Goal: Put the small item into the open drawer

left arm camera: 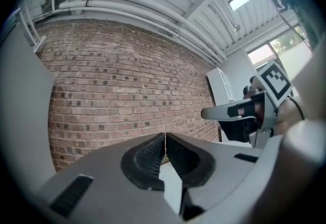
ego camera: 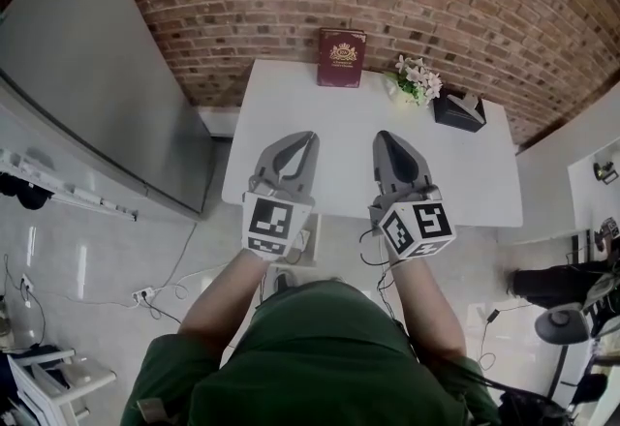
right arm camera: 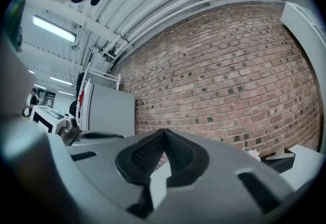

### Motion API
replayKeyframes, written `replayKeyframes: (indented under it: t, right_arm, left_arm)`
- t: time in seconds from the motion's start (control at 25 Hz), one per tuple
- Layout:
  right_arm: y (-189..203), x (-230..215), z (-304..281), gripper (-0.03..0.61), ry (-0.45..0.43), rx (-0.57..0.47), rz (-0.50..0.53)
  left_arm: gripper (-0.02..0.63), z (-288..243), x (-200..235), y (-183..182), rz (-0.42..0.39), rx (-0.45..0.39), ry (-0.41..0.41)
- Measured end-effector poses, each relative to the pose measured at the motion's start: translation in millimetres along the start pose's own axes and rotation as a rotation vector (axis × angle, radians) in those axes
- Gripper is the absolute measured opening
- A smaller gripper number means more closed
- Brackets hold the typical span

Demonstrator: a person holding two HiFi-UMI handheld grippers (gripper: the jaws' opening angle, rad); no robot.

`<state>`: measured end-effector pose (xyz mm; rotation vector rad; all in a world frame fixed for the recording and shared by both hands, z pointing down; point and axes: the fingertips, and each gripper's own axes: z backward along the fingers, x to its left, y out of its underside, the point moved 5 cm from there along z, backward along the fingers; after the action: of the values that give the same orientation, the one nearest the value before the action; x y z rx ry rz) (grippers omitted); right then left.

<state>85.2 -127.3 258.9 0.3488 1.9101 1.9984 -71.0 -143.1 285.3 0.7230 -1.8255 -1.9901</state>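
In the head view my left gripper [ego camera: 308, 136] and right gripper [ego camera: 383, 136] hang side by side over the near edge of a white table [ego camera: 484, 192]. Both are shut with nothing between the jaws. In the left gripper view the left gripper [left arm camera: 164, 136] has its tips touching, aimed at a brick wall [left arm camera: 122, 90]. In the right gripper view the right gripper [right arm camera: 163, 132] shows its tips meeting too. No small item and no drawer shows in any view.
At the table's far edge stand a dark red book [ego camera: 341, 57], a small bunch of flowers [ego camera: 417, 80] and a black tissue box [ego camera: 459, 110]. A grey panel [ego camera: 97, 76] leans at the left. Cables and a power strip [ego camera: 143, 295] lie on the floor.
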Motion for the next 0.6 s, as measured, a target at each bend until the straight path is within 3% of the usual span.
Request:
replayKeyframes:
  t: [0.6]
  right_arm:
    - [7.0, -1.6, -2.4, 0.002, 0.013, 0.015, 0.01]
  left_arm:
    - [0.011, -4.4, 0.5, 3.1, 0.014, -0.006, 0.031]
